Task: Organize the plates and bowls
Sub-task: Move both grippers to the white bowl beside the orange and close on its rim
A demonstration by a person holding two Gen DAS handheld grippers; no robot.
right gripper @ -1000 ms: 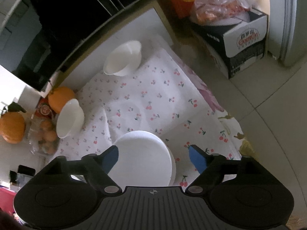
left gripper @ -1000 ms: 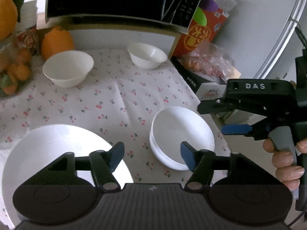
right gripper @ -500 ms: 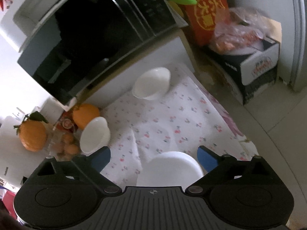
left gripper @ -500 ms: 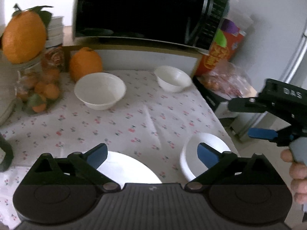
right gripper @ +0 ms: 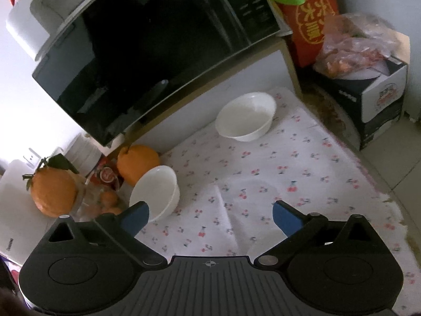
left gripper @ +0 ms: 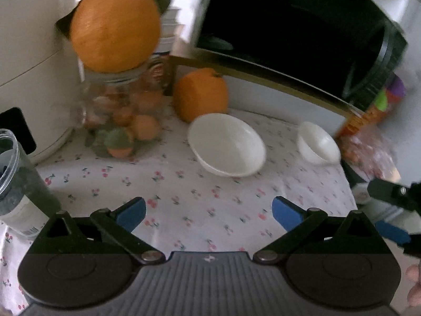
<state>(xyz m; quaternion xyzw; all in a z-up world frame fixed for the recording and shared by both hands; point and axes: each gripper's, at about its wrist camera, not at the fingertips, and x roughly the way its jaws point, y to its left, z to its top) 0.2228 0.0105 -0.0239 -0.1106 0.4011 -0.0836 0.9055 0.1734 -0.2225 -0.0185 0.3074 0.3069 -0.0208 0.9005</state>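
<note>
big orange (left gripper: 115, 23) up left of the left gripper totally smeared, jar (left gripper: 123, 113) under it blurry too, right gripper (left gripper: 394, 210) chopped by the frame's right edge, canister (left gripper: 15, 184) cut off far left, near bowl (right gripper: 158, 192) partly behind the right gripper's left finger

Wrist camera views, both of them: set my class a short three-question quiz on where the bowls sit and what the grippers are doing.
1. True or false: the left gripper is shut on a bowl.
2. Which fruit lies right behind the larger bowl? A) a banana B) an orange C) an apple
3. Fill in: the smaller bowl stands on the cherry-print ______.

Key:
1. False; both the left and the right gripper are open and hold nothing.
2. B, the orange.
3. Tablecloth.
</note>
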